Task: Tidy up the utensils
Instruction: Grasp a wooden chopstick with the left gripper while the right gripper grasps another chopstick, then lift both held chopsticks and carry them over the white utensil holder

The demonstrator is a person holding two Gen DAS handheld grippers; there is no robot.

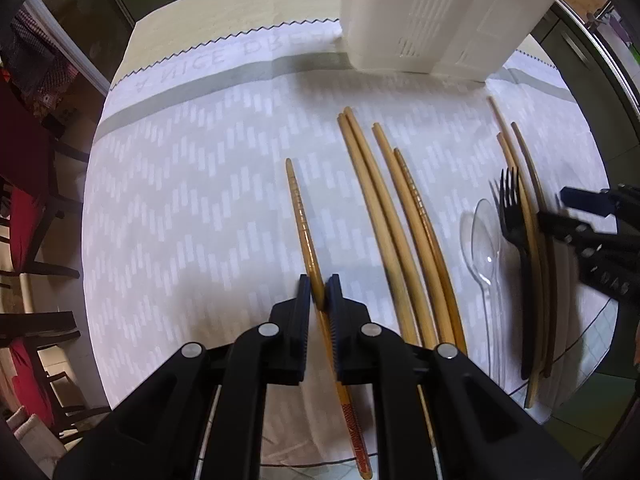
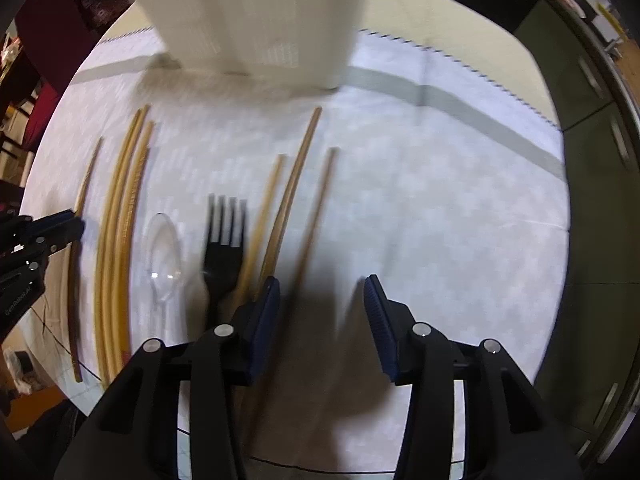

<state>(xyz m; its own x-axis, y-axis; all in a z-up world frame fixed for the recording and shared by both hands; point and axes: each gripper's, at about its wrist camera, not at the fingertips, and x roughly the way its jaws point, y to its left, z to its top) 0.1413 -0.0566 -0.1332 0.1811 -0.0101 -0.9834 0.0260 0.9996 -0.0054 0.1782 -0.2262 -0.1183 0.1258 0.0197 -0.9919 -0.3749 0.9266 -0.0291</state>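
Both grippers are pointing straight down at a table spread with a white patterned cloth (image 1: 192, 184).

The left gripper (image 1: 319, 292) is hanging over the left part of the spread, its blue-padded jaws pinched together on a single wooden chopstick (image 1: 301, 216) that is lying apart from the others; the stick is running between the pads and out past the tips toward the far edge.

The right gripper (image 2: 322, 296) is standing to the right of the row with its jaws partly apart. The rightmost chopstick (image 2: 320, 200) is passing between them close to the left pad, and neither pad is pressing on it; the view is blurred, so contact cannot be told.

Between the two grippers, a group of four chopsticks (image 1: 394, 216), a clear plastic spoon (image 1: 482, 240), a black plastic fork (image 1: 514, 216) and further chopsticks (image 1: 532, 240) are lying side by side on the cloth. A white slotted utensil holder (image 1: 432, 16) is standing at the far edge of the cloth, beyond the tips.
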